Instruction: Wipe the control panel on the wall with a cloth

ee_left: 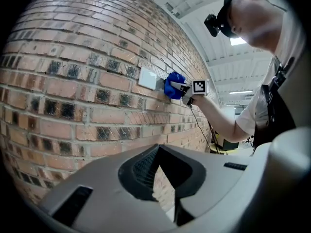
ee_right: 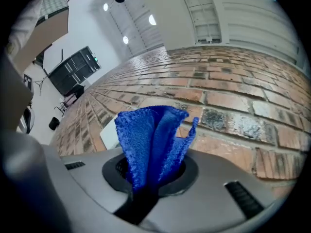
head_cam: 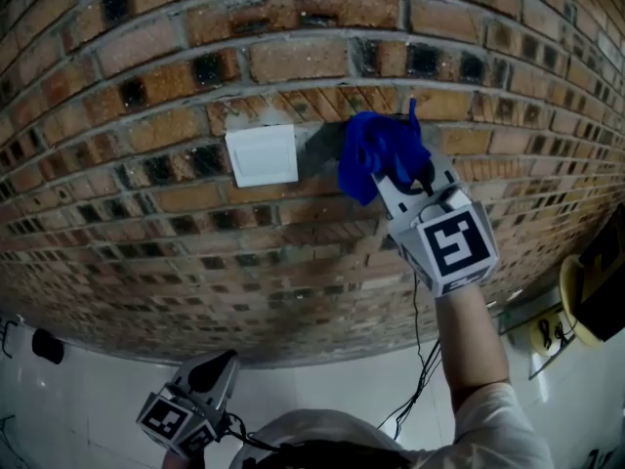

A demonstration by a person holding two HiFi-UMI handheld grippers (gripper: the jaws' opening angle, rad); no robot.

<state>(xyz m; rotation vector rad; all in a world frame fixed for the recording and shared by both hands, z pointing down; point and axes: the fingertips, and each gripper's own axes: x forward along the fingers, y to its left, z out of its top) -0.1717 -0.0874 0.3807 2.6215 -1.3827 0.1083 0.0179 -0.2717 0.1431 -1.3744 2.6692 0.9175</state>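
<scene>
Left gripper hangs low at 7 o'clock, jaws apart and empty. Right gripper pinches the blue cloth; the white control panel lies just beside it, at 9 o'clock.

Right arm reaches up and out toward 1 o'clock, its tool clamped on a blue cloth. Left tool hangs low at 7 o'clock, jaws slightly parted, nothing between them.

My left gripper and right gripper are pale grey with black-and-white marker cubes; black cable, white sleeve.
</scene>
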